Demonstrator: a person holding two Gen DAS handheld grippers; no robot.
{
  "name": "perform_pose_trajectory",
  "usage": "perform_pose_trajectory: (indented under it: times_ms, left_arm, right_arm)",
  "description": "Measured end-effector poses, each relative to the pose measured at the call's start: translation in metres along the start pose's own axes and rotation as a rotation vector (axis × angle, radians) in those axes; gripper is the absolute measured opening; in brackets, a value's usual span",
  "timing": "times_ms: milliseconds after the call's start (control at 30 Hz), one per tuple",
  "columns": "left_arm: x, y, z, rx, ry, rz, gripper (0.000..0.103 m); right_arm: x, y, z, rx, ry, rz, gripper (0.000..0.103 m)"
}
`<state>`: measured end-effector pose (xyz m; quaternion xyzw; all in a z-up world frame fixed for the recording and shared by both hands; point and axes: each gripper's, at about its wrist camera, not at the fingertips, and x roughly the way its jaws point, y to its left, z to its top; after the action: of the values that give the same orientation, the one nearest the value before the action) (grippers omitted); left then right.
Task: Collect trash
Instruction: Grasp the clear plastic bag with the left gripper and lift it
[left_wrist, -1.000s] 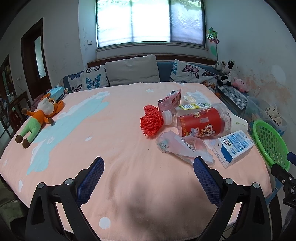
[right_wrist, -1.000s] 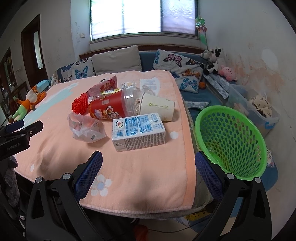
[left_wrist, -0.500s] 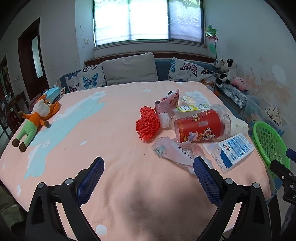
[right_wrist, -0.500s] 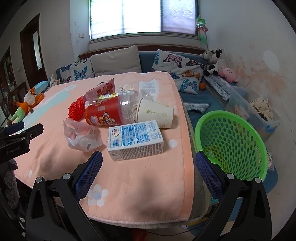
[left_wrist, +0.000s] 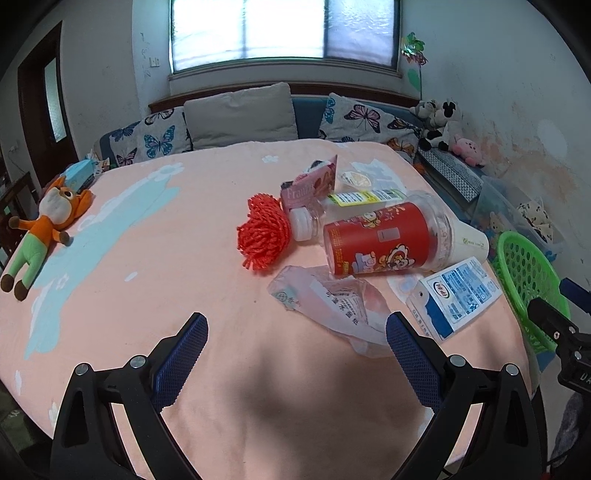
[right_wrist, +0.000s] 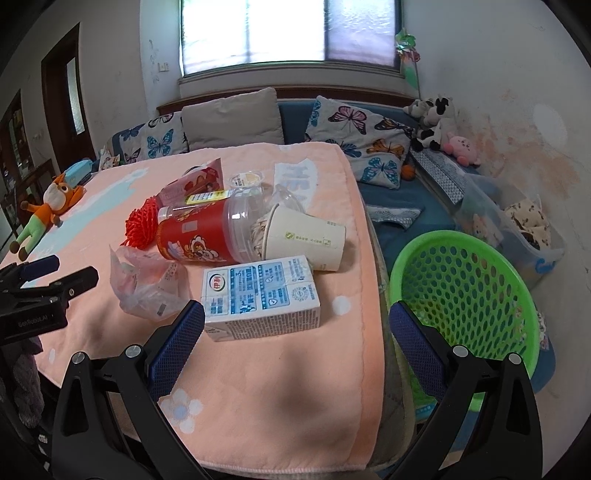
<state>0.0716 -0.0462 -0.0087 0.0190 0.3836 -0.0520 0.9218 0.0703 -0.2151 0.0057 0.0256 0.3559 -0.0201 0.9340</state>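
Both grippers, left gripper & right gripper, are hovering w/ jaws apart, empty, while trash incl. milk carton is lying on surface, basket looking empty — nothing collected yet.

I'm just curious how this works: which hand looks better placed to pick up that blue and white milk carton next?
Probably the right. The open right tool sits directly before the blue and white milk carton, with the green plastic basket beside it. The left tool faces the crumpled plastic bag instead.
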Motion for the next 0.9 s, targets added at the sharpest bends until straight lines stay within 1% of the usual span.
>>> perform_pose_trajectory:
  times_ms: [67, 300, 533, 667, 733, 767, 800, 867, 900]
  left_arm:
    - [0.006, -0.006, -0.001, 0.001, 0.02, -0.013, 0.094]
    - [0.026, -0.025, -0.003, 0.001, 0.079, -0.022, 0.094]
    - [0.048, -0.033, 0.001, -0.047, 0.134, -0.013, 0.094]
    - [0.066, -0.028, 0.004, -0.103, 0.183, -0.016, 0.082]
    - [0.071, -0.026, 0.002, -0.12, 0.201, -0.02, 0.079]
    - [0.075, -0.025, 0.002, -0.126, 0.209, -0.021, 0.073]
    - [0.077, -0.025, 0.002, -0.127, 0.214, -0.021, 0.071]
    - [0.081, -0.023, 0.002, -0.137, 0.224, -0.031, 0.062]
    - [0.082, -0.022, 0.001, -0.142, 0.23, -0.039, 0.06]
  right_arm:
    - [0.006, -0.002, 0.002, -0.005, 0.008, 0.004, 0.099]
    - [0.022, -0.009, 0.005, -0.017, 0.027, 0.023, 0.099]
    - [0.031, -0.021, 0.007, -0.013, 0.043, 0.038, 0.098]
    - [0.035, -0.025, 0.007, -0.01, 0.05, 0.048, 0.098]
    - [0.038, -0.025, 0.007, -0.007, 0.056, 0.054, 0.097]
    - [0.04, -0.026, 0.007, -0.006, 0.06, 0.064, 0.097]
    - [0.04, -0.025, 0.006, -0.006, 0.062, 0.068, 0.097]
    - [0.043, -0.024, 0.006, -0.006, 0.069, 0.083, 0.097]
    - [0.044, -0.023, 0.007, -0.004, 0.07, 0.087, 0.097]
